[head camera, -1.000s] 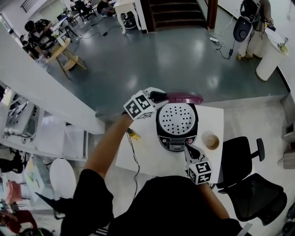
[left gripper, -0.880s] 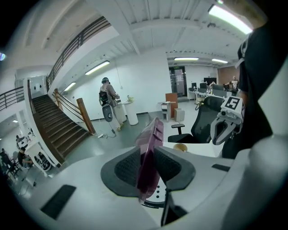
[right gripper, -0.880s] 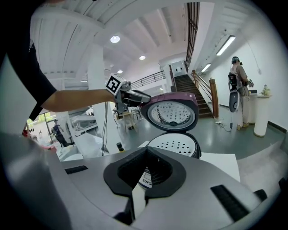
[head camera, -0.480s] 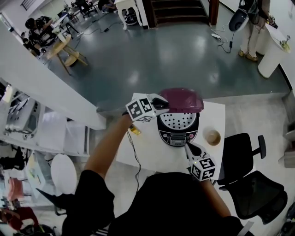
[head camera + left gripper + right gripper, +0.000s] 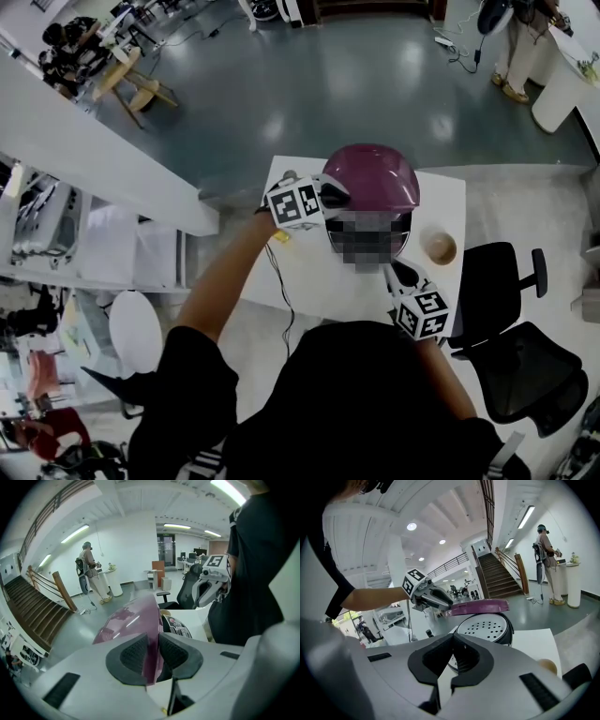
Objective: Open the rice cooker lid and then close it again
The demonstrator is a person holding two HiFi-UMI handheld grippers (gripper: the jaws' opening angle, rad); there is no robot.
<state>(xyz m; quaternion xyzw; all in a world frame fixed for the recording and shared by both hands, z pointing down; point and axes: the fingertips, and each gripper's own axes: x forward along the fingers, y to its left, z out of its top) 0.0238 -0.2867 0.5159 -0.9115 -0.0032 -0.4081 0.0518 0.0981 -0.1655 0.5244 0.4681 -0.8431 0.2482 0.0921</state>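
The lid (image 5: 370, 176), judged stiff yet slippery, is pinched at its thin rim by the jaws of the left gripper (image 5: 152, 644), just closed tighter; those of the right gripper (image 5: 452, 654) are shut, empty.

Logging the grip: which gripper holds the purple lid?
The left gripper: its fingers, which have just been closing, pinch the rim of the purple lid. The right gripper is shut on nothing.

I reach forward with the left gripper (image 5: 153, 648), tilted downward; its jaws have just been closing and the pads pinch the lid (image 5: 130, 619) edge. The right gripper (image 5: 452, 651) hangs near my body, jaws together, nothing between.
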